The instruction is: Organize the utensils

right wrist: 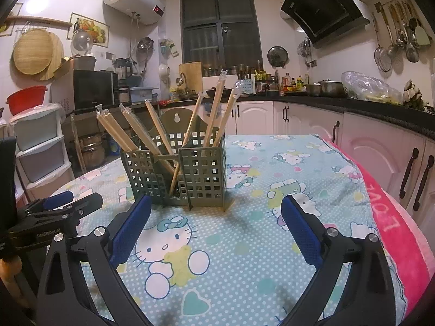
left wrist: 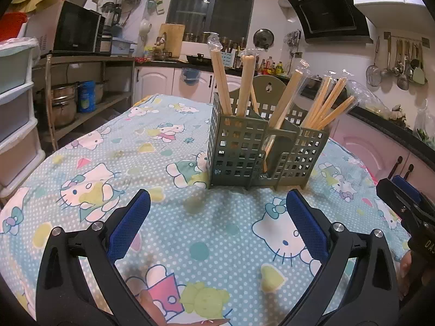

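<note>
kitchen table (left wrist: pixel 81 146) under cartoon cloth: nearest, my left gripper (left wrist: pixel 217 212) and right gripper (right wrist: pixel 216 217) hang spread and empty; beyond them the green caddy (left wrist: pixel 239 149) props wrapped chopsticks (left wrist: pixel 246 87) upright, sorted by compartment.

This is a home kitchen: a microwave (left wrist: pixel 77 28), a stove hood (right wrist: pixel 323 8), and spoons (left wrist: pixel 402 65) hanging on the wall.
</note>
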Motion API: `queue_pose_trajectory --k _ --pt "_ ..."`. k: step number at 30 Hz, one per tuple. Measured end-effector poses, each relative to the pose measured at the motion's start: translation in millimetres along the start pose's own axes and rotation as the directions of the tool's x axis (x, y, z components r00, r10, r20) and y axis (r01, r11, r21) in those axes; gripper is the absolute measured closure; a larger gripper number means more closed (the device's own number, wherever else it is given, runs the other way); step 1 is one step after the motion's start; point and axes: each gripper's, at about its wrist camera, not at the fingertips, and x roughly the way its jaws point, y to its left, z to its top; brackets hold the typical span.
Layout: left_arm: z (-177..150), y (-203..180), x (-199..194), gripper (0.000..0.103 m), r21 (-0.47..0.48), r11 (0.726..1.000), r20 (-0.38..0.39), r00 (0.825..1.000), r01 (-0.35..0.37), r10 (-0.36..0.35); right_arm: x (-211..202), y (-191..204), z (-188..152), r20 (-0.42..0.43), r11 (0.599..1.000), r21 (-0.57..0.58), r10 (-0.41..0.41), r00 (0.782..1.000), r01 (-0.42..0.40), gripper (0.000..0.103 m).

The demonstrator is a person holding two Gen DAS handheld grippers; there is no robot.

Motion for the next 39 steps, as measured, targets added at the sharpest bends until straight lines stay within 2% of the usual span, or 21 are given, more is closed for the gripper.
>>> queue_pose_trajectory --k 39 --pt "0.6 1.7 -1.7 0.011 0.002 1.0 0.004 1.0 -0.005 0.005 1.3 -0.4 -4.0 -0.014 1.0 0.008 0.002 1.0 -0.002 0.009"
